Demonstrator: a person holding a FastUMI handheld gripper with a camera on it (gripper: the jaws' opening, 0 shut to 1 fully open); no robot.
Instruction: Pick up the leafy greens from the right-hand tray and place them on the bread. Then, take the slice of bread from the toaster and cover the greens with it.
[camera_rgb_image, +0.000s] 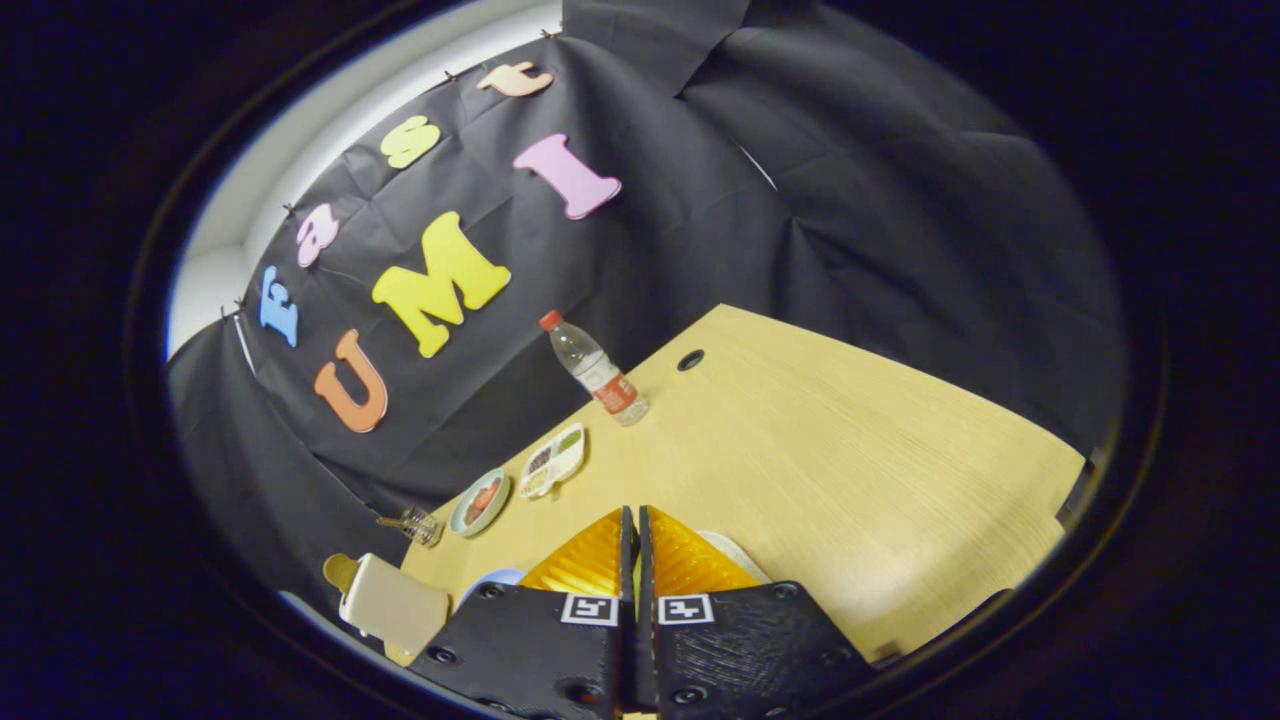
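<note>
My gripper is held above the wooden table, its two fingers pressed together with a hairline slit between them. A faint greenish sliver shows in that slit; I cannot tell what it is. A pale plate peeks out just behind the right finger, and a bluish plate edge shows beside the left finger. Left of the fingers stands a cream toaster with a tan bread slice sticking out of it. The view is tilted.
Beyond the fingers lie a small round dish with reddish food, an oblong divided tray and a metal clip. A water bottle stands further back near a cable hole. Black cloth walls the table's back.
</note>
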